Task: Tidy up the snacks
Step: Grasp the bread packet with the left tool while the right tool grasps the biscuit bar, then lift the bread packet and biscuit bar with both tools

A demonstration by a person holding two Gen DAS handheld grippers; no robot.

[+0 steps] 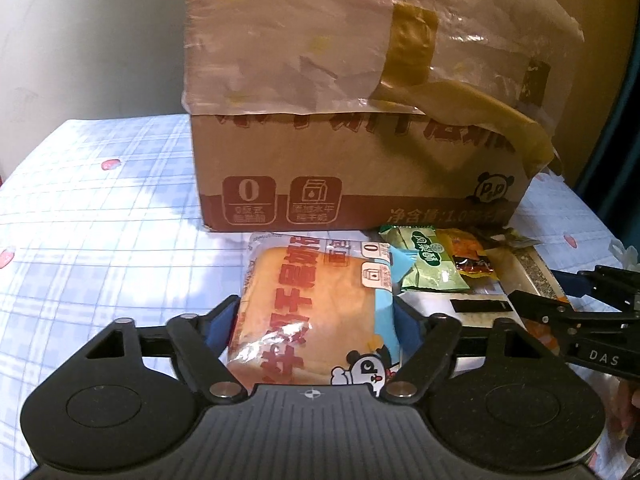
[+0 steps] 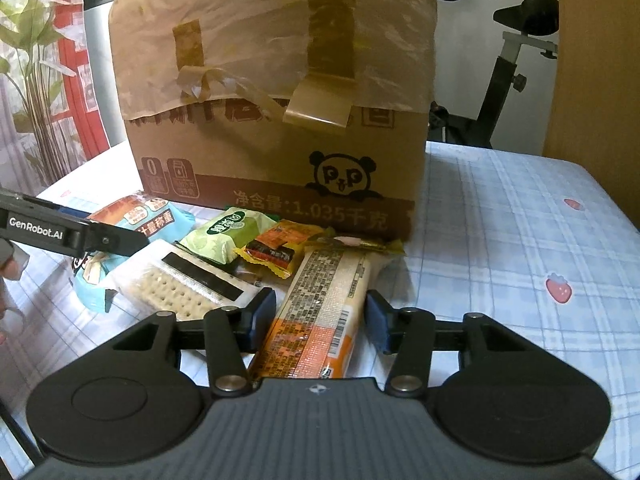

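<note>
My left gripper (image 1: 314,322) straddles a bread packet (image 1: 316,308) with red print and a panda, its blue pads touching both sides; it looks shut on it. My right gripper (image 2: 320,316) is open around a long orange cracker packet (image 2: 324,308), with a gap on the right side. Between them lie a green snack pack (image 2: 224,238), a small orange-red pack (image 2: 276,252) and a clear cracker sleeve (image 2: 180,288). A cardboard box (image 2: 280,148) with a plastic sheet taped over its top stands just behind the snacks.
The snacks lie on a blue checked cloth with strawberries (image 2: 520,240). The left gripper shows in the right wrist view (image 2: 72,234). A plant (image 2: 36,80) stands at the back left, an exercise bike (image 2: 512,68) at the back right.
</note>
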